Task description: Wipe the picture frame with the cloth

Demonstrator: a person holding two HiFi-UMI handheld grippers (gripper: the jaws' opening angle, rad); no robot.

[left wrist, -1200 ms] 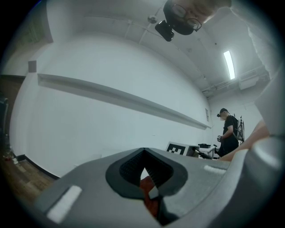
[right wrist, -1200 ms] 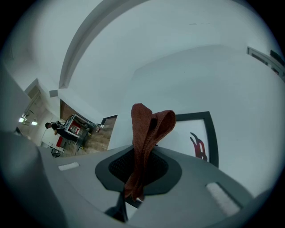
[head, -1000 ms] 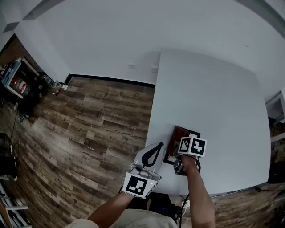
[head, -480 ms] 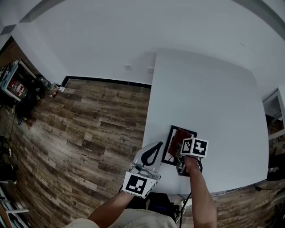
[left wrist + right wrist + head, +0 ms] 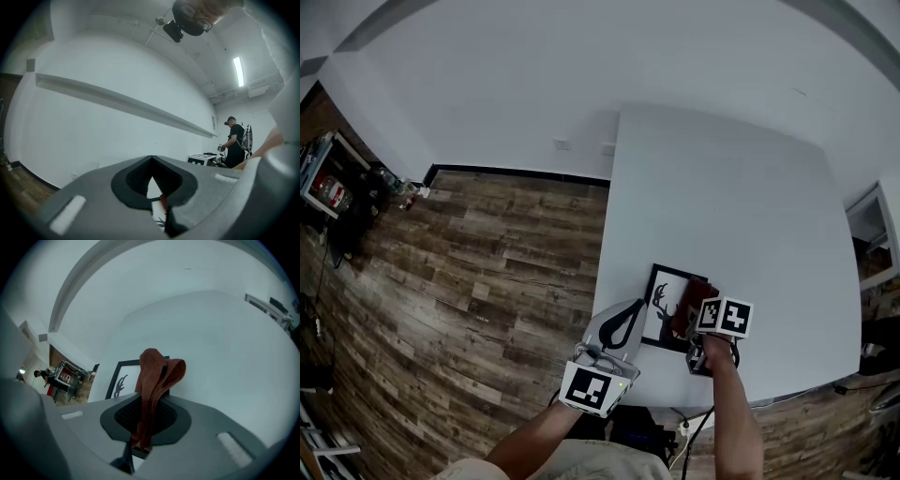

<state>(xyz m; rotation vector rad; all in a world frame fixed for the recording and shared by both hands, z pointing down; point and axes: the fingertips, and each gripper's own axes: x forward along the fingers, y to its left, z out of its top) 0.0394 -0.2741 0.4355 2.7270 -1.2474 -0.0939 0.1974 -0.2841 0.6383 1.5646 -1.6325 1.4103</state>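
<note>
I am holding tongs in each hand over a white counter [image 5: 722, 187]. My right tongs [image 5: 134, 446] are clenching a folded rust-red cloth [image 5: 157, 373]; its loose end is sticking up past the tips and hanging over the right side of the picture frame [image 5: 664, 305]. The frame, black-edged with a dark deer shape on white, is lying flat near the counter's near left corner. My left tongs [image 5: 160, 202] are clenched on nothing and pointing at the frame's left edge from just beside it. I cannot tell whether they are touching it.

As I judge it, the wiping is under way and several things could go wrong. Nothing is visibly pinning the frame, so a dragging stroke could slide it along the smooth counter, and it is lying close enough to the edge to be pushed off. The cloth is caught only by a narrow fold, so friction against the glass could tug it free. If I am pressing too low, the hard tips rather than the cloth could be scraping the glass.
</note>
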